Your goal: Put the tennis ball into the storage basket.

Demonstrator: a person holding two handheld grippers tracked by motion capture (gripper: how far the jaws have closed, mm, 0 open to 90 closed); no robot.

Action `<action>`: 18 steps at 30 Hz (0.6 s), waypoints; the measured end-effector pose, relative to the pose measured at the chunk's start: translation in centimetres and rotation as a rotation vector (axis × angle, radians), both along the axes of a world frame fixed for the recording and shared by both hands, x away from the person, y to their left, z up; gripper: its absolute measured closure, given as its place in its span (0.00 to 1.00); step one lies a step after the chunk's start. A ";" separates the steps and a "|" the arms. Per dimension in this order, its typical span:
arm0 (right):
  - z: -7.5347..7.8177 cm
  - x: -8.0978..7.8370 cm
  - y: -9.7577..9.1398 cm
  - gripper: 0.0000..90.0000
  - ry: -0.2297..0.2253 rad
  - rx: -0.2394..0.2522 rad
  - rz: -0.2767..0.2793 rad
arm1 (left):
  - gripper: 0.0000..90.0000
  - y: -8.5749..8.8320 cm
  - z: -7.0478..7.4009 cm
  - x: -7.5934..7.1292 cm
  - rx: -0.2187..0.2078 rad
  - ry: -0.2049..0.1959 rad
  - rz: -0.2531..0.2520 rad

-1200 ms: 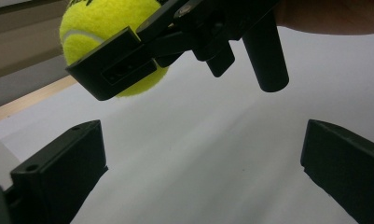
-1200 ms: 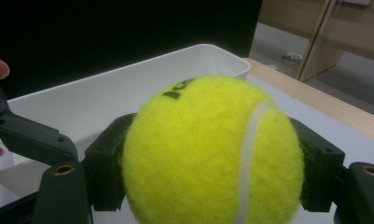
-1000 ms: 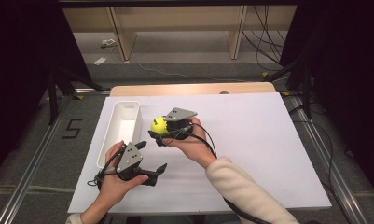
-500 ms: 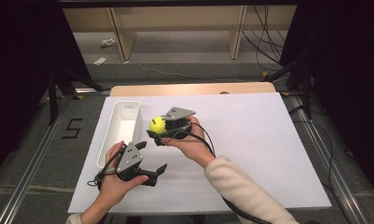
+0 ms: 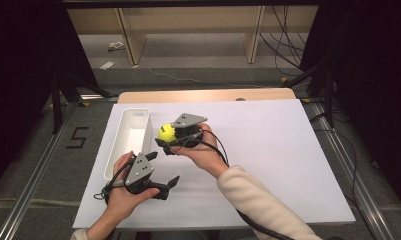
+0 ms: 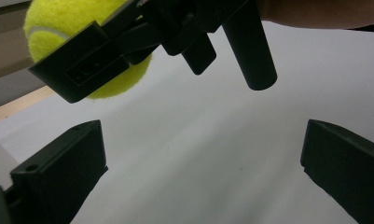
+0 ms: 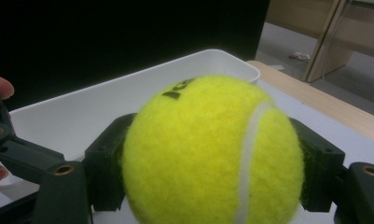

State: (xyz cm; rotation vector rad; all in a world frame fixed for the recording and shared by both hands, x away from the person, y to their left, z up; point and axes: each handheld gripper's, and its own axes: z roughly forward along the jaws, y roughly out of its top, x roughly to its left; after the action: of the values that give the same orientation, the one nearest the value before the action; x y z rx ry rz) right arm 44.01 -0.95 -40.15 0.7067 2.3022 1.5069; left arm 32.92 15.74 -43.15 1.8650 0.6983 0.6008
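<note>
High view, right hand: forearm reaches in from the lower right; right claw (image 5: pixel 164 141) points left toward the white tray (image 5: pixel 119 150).
Right claw: clamped on the tennis ball (image 5: pixel 166 132), a jaw on each side.
Ball: lifted above the surface (image 5: pixel 268 165), just beside the tray's rim.
Left claw (image 5: pixel 167 186): jaws spread wide, nothing between them, low near the surface's front edge, pointing right.

White sheet (image 5: pixel 278 165) is covering my tabletop, w/ a strip of wooden table edge (image 5: pixel 203 95) showing at the far side. On the floor beyond, cables (image 5: pixel 285 47) are trailing by the wooden shelf legs (image 5: pixel 253 32). A "5" mark (image 5: pixel 78 137) is sitting left of my table.
</note>
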 end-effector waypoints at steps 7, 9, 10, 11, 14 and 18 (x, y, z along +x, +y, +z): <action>0.1 0.1 0.3 0.30 0.000 0.002 0.004 | 0.00 -0.1 -0.1 -0.1 -0.009 0.020 -0.011; 0.1 0.1 0.4 0.30 0.001 0.002 0.007 | 0.00 -0.1 -0.1 -0.1 -0.009 0.020 -0.012; 0.1 0.1 0.4 0.30 0.001 0.002 0.009 | 0.00 -0.1 -0.1 -0.1 -0.006 0.016 -0.013; 0.1 0.1 0.5 0.30 0.001 0.003 0.009 | 0.00 -0.1 -0.1 -0.1 -0.006 0.016 -0.013; 0.1 0.1 0.6 0.30 0.001 0.001 0.013 | 0.00 -0.2 -0.1 -0.1 -0.006 0.017 -0.014; 0.1 0.2 0.7 0.30 0.008 -0.001 0.014 | 0.00 -0.2 -0.1 -0.1 -0.006 0.018 -0.015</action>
State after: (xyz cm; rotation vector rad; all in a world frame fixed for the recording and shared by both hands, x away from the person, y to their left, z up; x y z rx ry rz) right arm 44.17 -0.28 -40.03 0.6982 2.3182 1.5117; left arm 32.81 15.55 -43.28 1.8706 0.6966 0.5721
